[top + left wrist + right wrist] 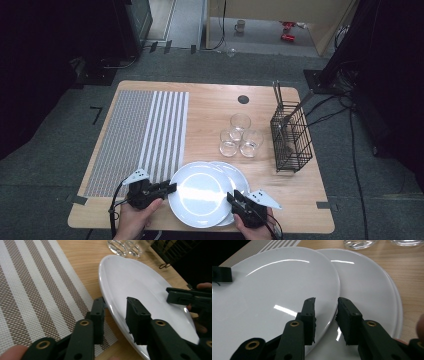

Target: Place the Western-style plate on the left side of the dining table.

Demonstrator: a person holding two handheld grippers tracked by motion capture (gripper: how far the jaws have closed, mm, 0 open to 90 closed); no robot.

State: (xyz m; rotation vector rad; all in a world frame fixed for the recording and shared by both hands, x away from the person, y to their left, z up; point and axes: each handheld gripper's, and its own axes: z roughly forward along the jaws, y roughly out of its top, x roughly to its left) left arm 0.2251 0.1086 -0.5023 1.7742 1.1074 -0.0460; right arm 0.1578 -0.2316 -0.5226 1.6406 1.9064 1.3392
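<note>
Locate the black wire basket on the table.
In the high view the wire basket stands near the table's right edge, just right of the three glasses and beyond the white plates.

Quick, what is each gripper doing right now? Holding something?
Left gripper: jaws astride the left rim of the top plate; a gap shows, so open, not clamping.
Right gripper: jaws astride that plate's right rim; gap visible, open.

Open tabletop between striped mat (136,138) and glasses (240,135); wire basket (291,137) blocking far right.
</note>
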